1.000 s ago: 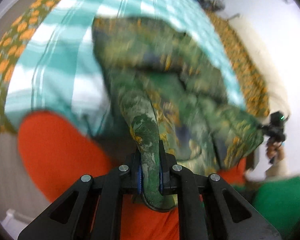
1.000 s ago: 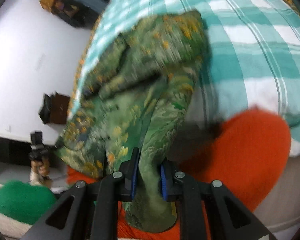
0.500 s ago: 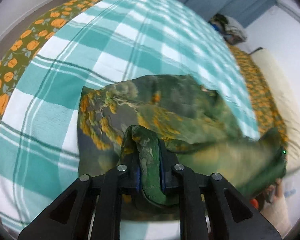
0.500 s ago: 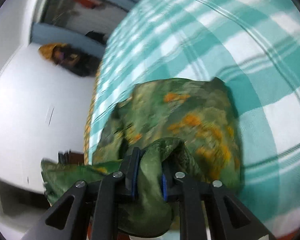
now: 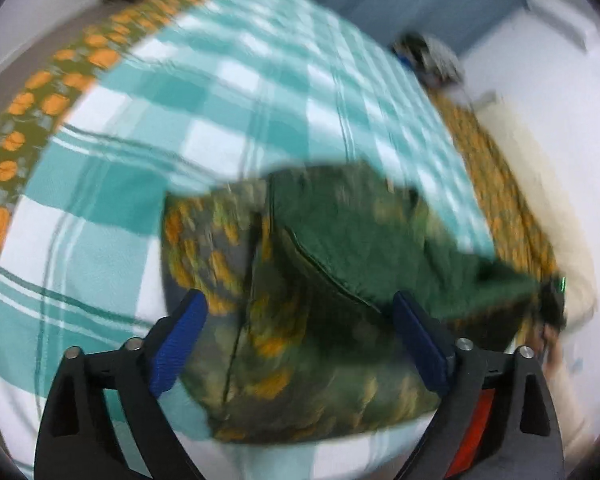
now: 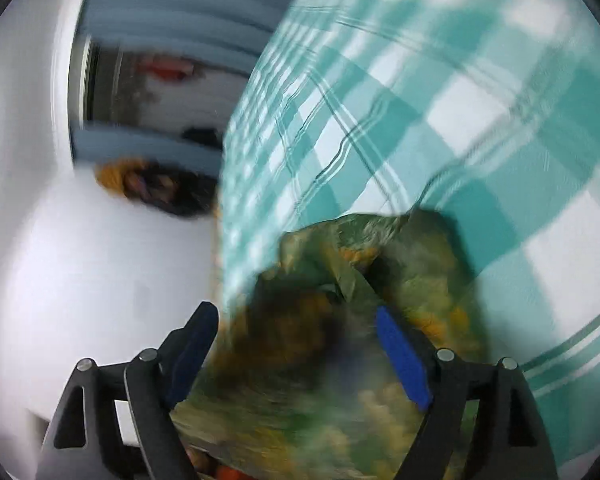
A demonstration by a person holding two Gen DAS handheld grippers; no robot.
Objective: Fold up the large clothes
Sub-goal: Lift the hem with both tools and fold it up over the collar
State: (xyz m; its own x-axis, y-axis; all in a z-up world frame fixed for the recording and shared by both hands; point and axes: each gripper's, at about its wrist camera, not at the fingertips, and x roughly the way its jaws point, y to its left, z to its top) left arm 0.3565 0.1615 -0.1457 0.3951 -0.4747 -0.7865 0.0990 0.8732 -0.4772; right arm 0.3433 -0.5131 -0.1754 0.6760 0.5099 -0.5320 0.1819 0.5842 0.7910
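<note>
A bed (image 5: 228, 92) fills both views, spread with a teal and white checked cover, an orange-patterned sheet (image 5: 24, 92) showing along its edge and pale walls behind. Both pictures are smeared with motion, so fine detail is lost.

On my left side, the left gripper (image 5: 300, 344) has its fingers (image 5: 178, 342) spread wide, pinching nothing. Between and beyond them lies the green patterned garment (image 5: 320, 280), resting on the checked cover in a folded heap, with a plainer dark green panel lying over the printed layer. Its far right corner trails off toward the edge of the bed.

On my right side, the right gripper (image 6: 300, 354) also has its fingers (image 6: 400, 356) apart and holds nothing. The garment (image 6: 380, 280) sits close under them, rumpled, its near part bunched toward the bed's edge.

I judge a fold has just been laid and the cloth is loose. The risk: the top layer looks uneven, so it may slide or spring open. The portion near the edge could drag the rest off. If I close blindly in this blur, I may catch one layer only and undo the fold.
</note>
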